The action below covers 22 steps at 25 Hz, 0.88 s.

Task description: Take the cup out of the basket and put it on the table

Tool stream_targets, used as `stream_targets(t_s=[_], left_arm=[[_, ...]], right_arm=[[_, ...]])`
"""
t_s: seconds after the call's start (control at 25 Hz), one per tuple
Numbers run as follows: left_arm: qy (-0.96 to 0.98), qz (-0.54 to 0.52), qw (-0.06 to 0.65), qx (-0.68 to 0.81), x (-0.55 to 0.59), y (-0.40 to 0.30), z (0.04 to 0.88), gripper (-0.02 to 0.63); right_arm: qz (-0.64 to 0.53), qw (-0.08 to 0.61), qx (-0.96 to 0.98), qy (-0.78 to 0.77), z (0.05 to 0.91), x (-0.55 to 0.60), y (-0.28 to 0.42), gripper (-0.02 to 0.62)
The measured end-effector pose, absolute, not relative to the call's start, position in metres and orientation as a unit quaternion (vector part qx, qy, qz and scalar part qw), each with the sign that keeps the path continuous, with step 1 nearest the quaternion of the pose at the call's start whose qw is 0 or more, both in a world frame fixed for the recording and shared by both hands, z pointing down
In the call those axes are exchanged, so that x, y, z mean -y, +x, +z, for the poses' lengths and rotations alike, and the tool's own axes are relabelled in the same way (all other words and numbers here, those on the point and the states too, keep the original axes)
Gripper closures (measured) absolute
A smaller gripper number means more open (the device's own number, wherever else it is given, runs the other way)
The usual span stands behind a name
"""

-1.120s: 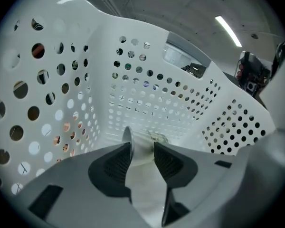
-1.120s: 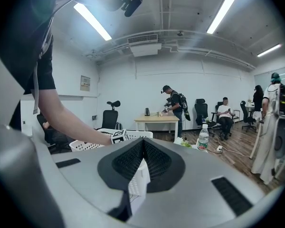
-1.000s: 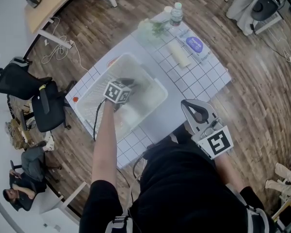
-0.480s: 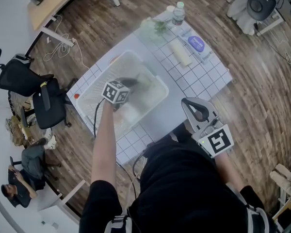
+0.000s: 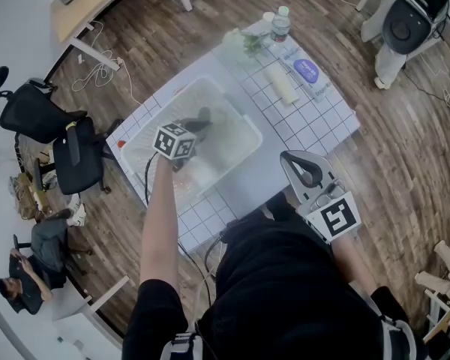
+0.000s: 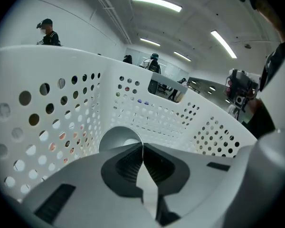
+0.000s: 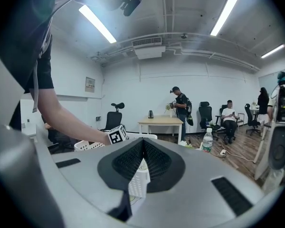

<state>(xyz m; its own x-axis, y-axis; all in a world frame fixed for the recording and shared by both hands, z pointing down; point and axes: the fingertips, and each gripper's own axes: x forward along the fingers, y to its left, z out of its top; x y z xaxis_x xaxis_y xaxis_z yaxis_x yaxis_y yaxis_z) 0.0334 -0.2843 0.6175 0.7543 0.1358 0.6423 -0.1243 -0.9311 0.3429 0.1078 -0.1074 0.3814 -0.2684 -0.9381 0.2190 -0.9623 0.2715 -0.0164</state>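
Observation:
A white perforated basket (image 5: 238, 116) stands on the white gridded table (image 5: 315, 122). My left gripper (image 5: 201, 118) reaches down into it. In the left gripper view the basket's holed wall (image 6: 61, 118) rises all round, and a white cup (image 6: 118, 139) lies just past the jaws. The left gripper (image 6: 142, 147) is closing tight on the cup's thin rim, which runs between the pads. In the head view the cup is hidden by the gripper. My right gripper (image 5: 291, 158) hangs shut and empty over the table's near edge, its jaws (image 7: 142, 144) meeting with nothing between them.
At the table's far end stand a water bottle (image 5: 281, 22), a green plant (image 5: 244, 42), a cream roll (image 5: 281, 85) and a blue packet (image 5: 307, 70). Black office chairs (image 5: 67, 156) stand to the left on the wooden floor. People sit and stand around the room.
The left gripper has stayed inside the basket and shifted slightly toward its far side. The right gripper has not moved.

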Motion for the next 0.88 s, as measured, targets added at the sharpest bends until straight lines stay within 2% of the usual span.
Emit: stream_targets(t_s=[0.36, 0.88], left_arm=[[0.926, 0.337, 0.169, 0.015, 0.281, 0.028, 0.592, 0.589], [0.958, 0.241, 0.123, 0.092, 0.271, 0.019, 0.504, 0.589]], right_arm=[[0.065, 0.078, 0.805, 0.584, 0.377, 0.104, 0.106, 0.58], [0.056, 0.062, 0.835, 0.544, 0.375, 0.097, 0.103, 0.58]])
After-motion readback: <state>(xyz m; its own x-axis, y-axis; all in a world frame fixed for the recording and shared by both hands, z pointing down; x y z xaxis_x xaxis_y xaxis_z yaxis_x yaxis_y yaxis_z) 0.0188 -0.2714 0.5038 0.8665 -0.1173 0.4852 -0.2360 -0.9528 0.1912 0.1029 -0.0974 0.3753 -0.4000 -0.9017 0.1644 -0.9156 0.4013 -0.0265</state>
